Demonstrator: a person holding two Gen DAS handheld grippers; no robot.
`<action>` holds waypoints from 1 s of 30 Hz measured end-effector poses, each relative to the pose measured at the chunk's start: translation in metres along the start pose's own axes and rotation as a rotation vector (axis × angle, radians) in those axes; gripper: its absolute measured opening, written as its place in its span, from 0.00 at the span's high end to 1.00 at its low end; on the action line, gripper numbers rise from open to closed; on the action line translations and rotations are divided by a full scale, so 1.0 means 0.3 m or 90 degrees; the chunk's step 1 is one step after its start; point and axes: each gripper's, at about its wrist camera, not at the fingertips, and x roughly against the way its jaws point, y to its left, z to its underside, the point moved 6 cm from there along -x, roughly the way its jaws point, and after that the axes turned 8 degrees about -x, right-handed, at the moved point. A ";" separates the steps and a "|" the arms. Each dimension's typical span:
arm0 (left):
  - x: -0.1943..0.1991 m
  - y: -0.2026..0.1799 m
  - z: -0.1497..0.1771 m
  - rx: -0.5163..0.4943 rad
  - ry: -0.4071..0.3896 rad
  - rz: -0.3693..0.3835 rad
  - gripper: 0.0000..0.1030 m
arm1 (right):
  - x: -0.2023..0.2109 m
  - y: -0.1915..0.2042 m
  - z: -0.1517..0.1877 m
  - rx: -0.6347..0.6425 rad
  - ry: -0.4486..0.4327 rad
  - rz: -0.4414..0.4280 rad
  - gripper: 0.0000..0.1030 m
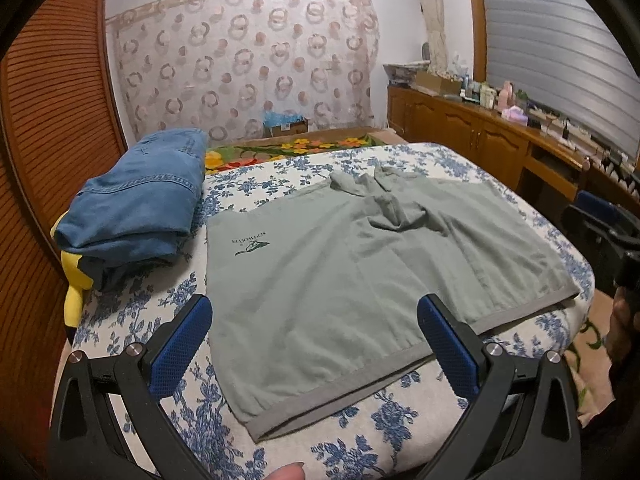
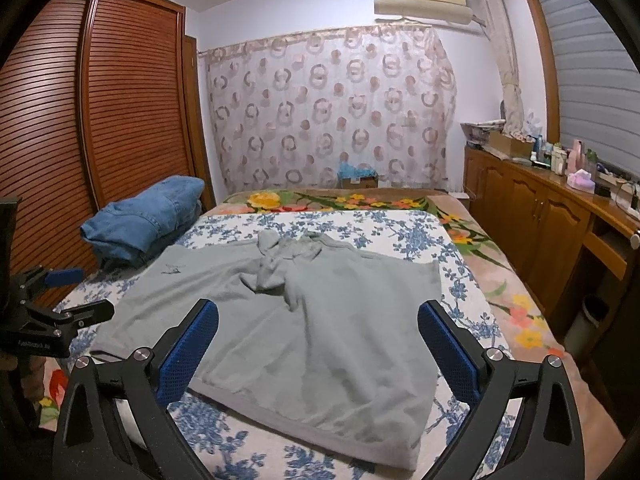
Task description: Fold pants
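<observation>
Grey-green cotton pants (image 1: 360, 264) lie spread flat at centre of blue-floral bedsheet (image 1: 352, 420), crumpled waist toward far patterned curtain (image 1: 248, 60), small dark logo near their left edge. Left gripper (image 1: 314, 344) hovers above pants' near hem, blue-padded fingers (image 1: 180, 344) spread wide, nothing held. Right gripper (image 2: 318, 344) likewise above pants' near hem, fingers fully apart, empty. Folded blue denim stack (image 1: 136, 208) sits just left of pants, near slatted wooden wardrobe (image 1: 52, 120).

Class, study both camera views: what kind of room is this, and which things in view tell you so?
Most likely a home bedroom: a bed with a floral cover, a tall slatted wardrobe, and a wall air conditioner above a patterned curtain.
</observation>
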 end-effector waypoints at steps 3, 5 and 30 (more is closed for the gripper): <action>-0.022 -0.005 -0.007 -0.008 0.005 0.010 0.00 | -0.008 -0.010 -0.005 0.009 0.007 0.006 0.05; -0.033 -0.011 -0.011 -0.015 0.010 0.014 0.00 | -0.015 -0.020 -0.015 0.012 0.012 0.009 0.08; -0.207 -0.056 -0.001 -0.038 0.096 0.088 0.00 | -0.280 -0.192 -0.152 -0.021 0.197 0.028 0.66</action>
